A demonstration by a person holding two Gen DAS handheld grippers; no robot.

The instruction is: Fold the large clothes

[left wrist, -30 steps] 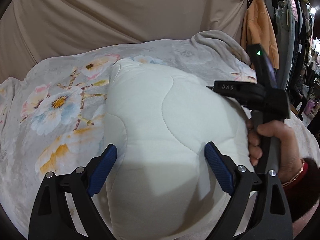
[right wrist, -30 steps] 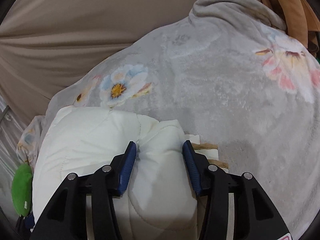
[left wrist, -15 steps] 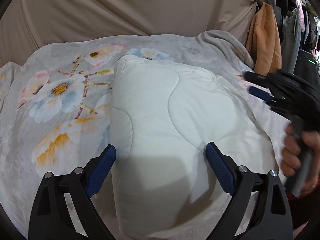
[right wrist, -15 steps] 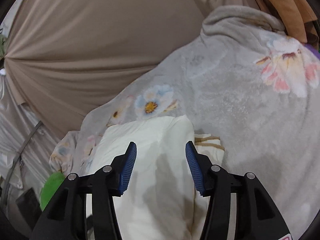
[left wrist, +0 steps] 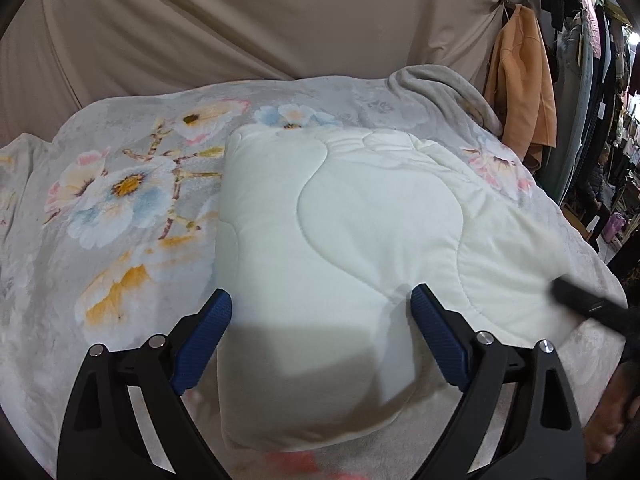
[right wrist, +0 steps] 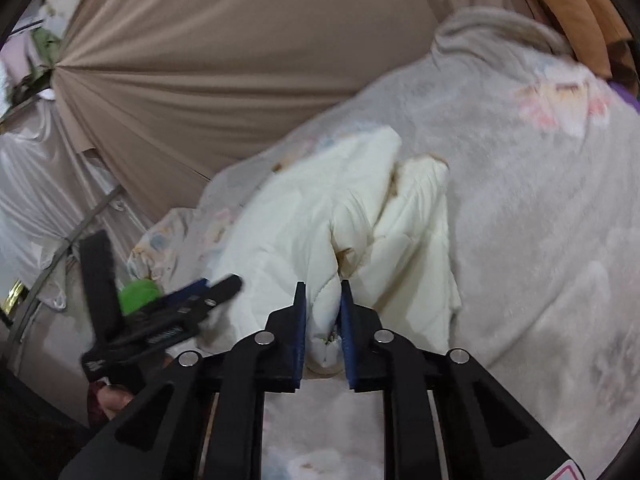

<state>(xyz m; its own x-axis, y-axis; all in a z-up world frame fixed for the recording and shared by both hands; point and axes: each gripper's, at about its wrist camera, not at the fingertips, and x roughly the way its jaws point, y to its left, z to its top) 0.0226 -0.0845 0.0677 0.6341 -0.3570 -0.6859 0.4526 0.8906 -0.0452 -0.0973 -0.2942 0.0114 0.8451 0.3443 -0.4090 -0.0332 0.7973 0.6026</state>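
I see a plush grey floral blanket (left wrist: 120, 208) over the bed, taupe curtain (left wrist: 240, 32) behind. My right gripper (right wrist: 323, 316) has just clenched on the puffy cream quilted garment (left wrist: 340, 248) — left gripper (left wrist: 320, 336) spread wide, released.

Open left tongs (left wrist: 320, 332) astride folded white quilted garment (left wrist: 344, 240) on floral blanket (left wrist: 120, 208).

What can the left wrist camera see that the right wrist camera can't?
Only the left wrist view shows the big flower print and the clothes rack, with the left gripper open over the white quilted garment.

Only the right wrist view shows the right gripper, whose fingers have just been closing, pinched on the garment's edge, a green thing and the bunched white curtain.

Both show the garment, the grey floral blanket and the beige backdrop.
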